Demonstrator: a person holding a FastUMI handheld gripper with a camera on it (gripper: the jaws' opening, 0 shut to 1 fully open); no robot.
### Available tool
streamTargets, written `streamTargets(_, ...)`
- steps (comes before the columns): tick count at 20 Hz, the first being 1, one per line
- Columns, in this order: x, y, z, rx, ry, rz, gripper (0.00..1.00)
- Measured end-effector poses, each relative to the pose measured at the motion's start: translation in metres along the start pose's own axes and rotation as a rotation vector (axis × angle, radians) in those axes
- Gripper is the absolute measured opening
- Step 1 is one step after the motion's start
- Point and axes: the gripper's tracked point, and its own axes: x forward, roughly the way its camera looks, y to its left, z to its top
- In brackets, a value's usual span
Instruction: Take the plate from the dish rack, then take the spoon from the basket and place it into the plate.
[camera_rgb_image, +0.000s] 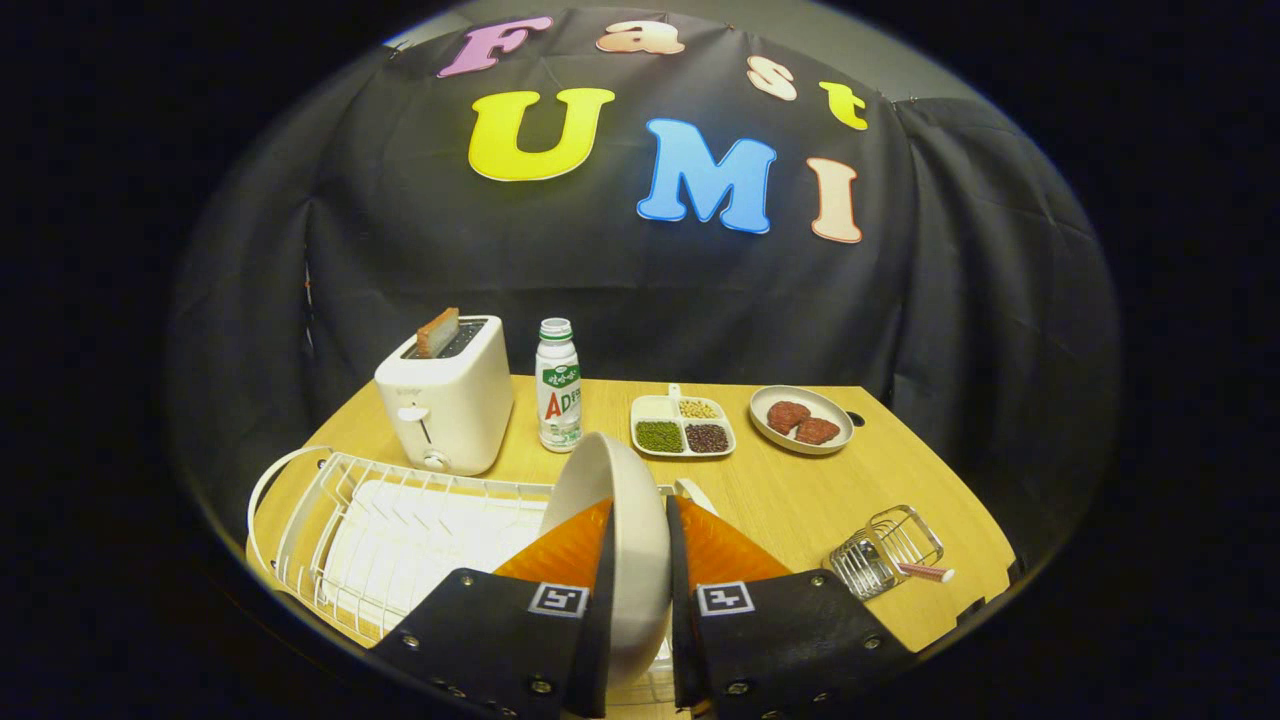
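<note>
Both fingers of the gripper (640, 520) pressed on the plate (620, 530), which stood on edge between them, jaws narrowed to its thickness. At nine o'clock from the plate sat the white dish rack (380, 520). At three o'clock, well apart on the wooden table (800, 490), lay the wire basket (885, 550) with the spoon (925, 572) poking out. A toaster (447, 395), a bottle (558, 385), a divided tray (682, 425) and a dish (800, 420) stood beyond at twelve o'clock.

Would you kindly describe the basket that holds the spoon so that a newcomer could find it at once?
Start at the wooden table. Beyond the tongs, which grip the plate on edge, a small wire basket lies tipped over beside the white dish rack. A pink-handled spoon pokes out.
</note>
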Motion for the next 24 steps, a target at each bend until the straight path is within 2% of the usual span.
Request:
streamTargets(1, 0.0, -0.006, -0.001, -0.017, 0.012, -0.036, 0.25)
streamTargets(2, -0.004, -0.009, -0.003, -0.035, 0.028, -0.061, 0.21)
streamTargets(3, -0.006, -0.008, -0.001, -0.048, 0.03, -0.074, 0.21)
streamTargets(4, -0.002, -0.008, -0.001, -0.059, 0.04, -0.08, 0.16)
streamTargets(7, -0.004, -0.004, 0.006, -0.091, 0.05, -0.103, 0.16)
streamTargets(15, -0.024, 0.003, 0.037, -0.277, 0.0, -0.192, 0.16)
streamTargets(24, -0.066, -0.027, 0.062, -0.228, -0.071, -0.182, 0.16)
